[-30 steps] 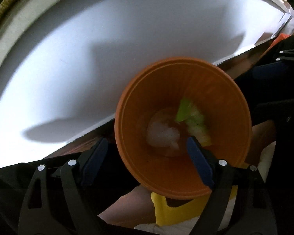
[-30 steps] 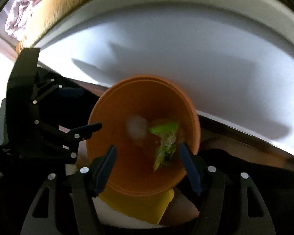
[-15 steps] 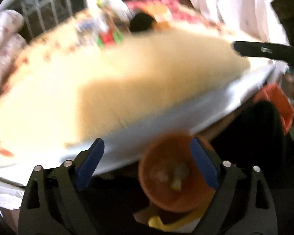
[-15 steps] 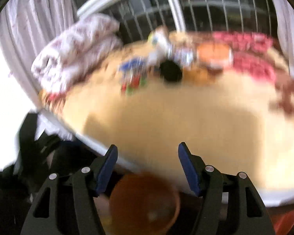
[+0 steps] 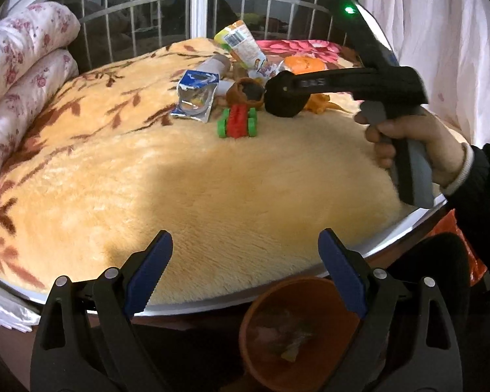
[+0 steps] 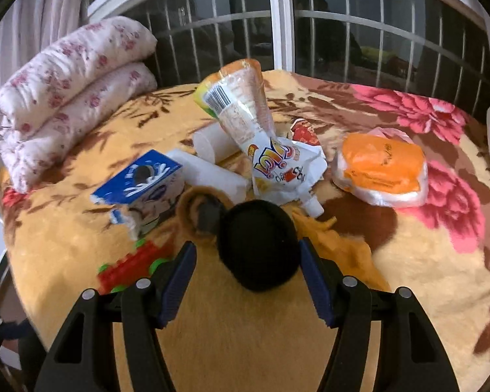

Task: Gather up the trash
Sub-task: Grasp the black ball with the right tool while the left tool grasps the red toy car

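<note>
We read little writing here: the blue carton (image 6: 140,183) carries a picture of a dark sandwich biscuit in a milk splash, no name legible; the crumpled spouted pouch (image 6: 277,170) shows bright orange cartoon lettering we cannot make out; the tall cone-shaped wrapper (image 6: 238,101) bears a barcode; the orange plastic bag (image 6: 380,170) has faint dark script, unreadable. All this trash lies clustered at the far middle of the plush yellow blanket (image 5: 212,179), whose pile is deep and printed with brown sprigs. Just near of the carton sits a red and green brick toy (image 5: 237,121), ridged and chunky. Two white paper rolls (image 6: 212,166) lie behind the carton. A black round object (image 6: 259,245) sits ahead of the right gripper (image 6: 246,281), whose blue pads stand apart, gripping nothing. The left gripper (image 5: 241,277) has just been spreading and stands wide, nothing between its pads. Below it, off the bed's near edge, the orange plastic bin (image 5: 294,336) holds scraps.
</note>
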A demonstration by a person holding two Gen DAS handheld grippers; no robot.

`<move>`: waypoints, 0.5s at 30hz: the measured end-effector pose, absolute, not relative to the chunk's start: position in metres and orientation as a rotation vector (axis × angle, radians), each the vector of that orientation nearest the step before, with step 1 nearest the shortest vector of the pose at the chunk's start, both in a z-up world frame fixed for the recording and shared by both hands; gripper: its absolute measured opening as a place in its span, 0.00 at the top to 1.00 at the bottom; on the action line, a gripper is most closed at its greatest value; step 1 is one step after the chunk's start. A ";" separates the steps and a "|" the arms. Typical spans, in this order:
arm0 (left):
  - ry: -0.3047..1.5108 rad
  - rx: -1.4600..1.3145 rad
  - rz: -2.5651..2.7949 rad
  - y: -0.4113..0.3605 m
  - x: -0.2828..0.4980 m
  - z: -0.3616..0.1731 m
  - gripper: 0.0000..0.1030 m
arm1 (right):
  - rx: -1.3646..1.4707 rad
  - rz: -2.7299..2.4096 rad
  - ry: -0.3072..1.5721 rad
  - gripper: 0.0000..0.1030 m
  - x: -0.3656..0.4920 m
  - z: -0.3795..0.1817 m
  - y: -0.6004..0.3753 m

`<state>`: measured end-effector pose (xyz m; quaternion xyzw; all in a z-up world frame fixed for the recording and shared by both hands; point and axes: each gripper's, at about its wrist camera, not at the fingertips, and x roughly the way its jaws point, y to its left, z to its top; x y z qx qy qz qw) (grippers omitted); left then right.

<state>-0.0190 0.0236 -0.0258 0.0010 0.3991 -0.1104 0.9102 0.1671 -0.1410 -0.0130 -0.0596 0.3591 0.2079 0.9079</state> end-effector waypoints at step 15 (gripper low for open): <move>0.820 -0.089 -0.202 0.021 0.010 -0.022 0.14 | -0.030 0.422 0.847 0.57 0.199 -0.026 -0.149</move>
